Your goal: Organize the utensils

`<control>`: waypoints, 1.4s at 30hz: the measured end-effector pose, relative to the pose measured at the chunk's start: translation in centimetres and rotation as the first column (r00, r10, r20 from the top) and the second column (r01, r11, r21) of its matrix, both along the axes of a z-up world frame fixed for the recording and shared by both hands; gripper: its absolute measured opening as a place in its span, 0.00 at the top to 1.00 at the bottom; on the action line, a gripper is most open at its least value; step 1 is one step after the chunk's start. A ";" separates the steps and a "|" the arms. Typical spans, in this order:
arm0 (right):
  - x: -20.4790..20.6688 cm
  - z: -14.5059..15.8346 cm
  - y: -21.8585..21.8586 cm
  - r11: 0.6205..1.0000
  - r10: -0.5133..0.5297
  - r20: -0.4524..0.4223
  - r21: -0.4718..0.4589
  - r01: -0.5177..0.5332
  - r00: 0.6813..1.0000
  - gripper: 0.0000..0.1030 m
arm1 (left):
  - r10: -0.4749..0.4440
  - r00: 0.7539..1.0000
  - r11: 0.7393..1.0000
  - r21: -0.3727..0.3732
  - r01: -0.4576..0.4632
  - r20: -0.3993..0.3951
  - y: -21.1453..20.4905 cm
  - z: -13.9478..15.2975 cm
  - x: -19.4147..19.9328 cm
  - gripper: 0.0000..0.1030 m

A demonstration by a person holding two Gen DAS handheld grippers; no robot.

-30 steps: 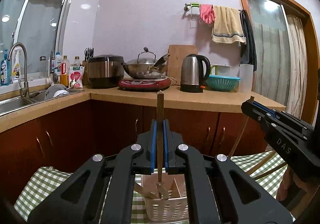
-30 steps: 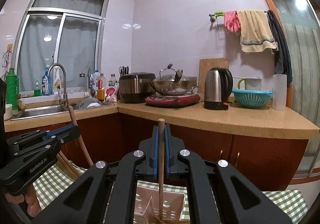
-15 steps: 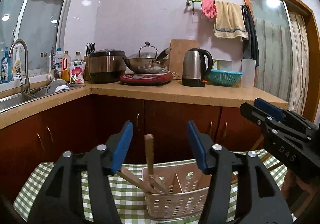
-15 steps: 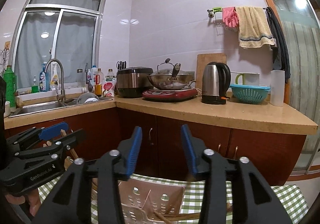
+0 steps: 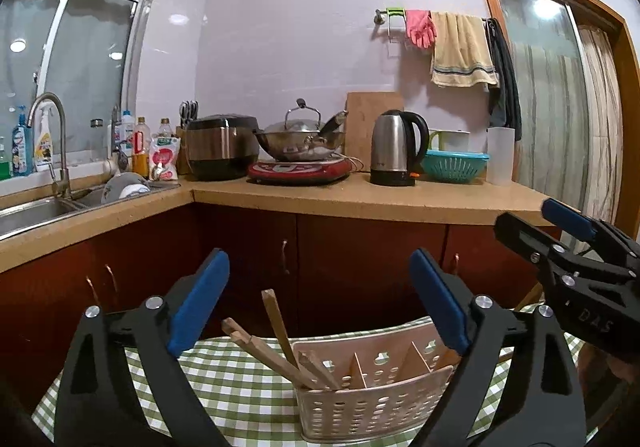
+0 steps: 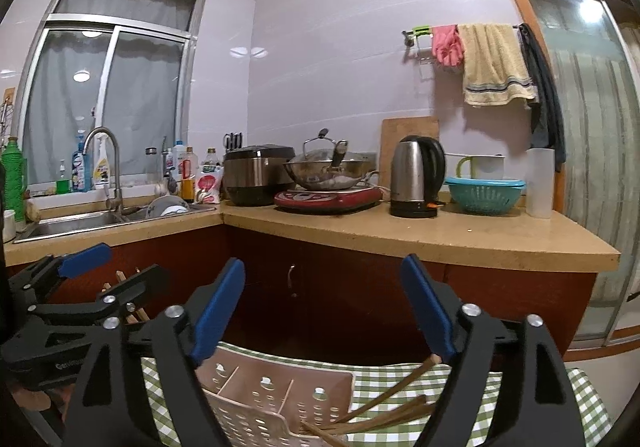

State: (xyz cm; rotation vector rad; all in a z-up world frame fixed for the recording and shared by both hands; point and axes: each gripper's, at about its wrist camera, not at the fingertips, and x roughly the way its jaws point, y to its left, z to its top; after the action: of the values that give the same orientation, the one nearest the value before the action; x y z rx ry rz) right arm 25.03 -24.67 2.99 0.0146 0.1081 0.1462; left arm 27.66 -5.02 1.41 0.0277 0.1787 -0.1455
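Both tongs, L & R, opening above chopstick basket.

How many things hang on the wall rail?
3: a pink glove at the left end, a beige towel in the middle, a dark cloth at the right end. The glove may be a pair, with one hiding the other.

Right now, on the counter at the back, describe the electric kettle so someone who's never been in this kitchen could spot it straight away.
Find the tan countertop along the back wall and the red induction cooker carrying a steel wok. Just right of the cooker, in front of a wooden cutting board leaning on the wall, stands the electric kettle. It is the only tall brushed-steel body with a black handle and base; the teal colander beside it is low and plastic.
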 end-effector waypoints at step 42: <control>-15.4 -2.5 0.0 0.996 -0.089 -0.144 -0.001 0.090 0.986 0.17 | 0.136 0.989 0.991 0.014 -0.135 -0.058 3.6 -0.8 -17.9 0.04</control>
State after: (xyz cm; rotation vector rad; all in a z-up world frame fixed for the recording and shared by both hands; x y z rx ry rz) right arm 9.61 -24.63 0.44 0.0358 0.2508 0.0553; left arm 9.75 -1.41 0.64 0.0208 0.2397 -0.0096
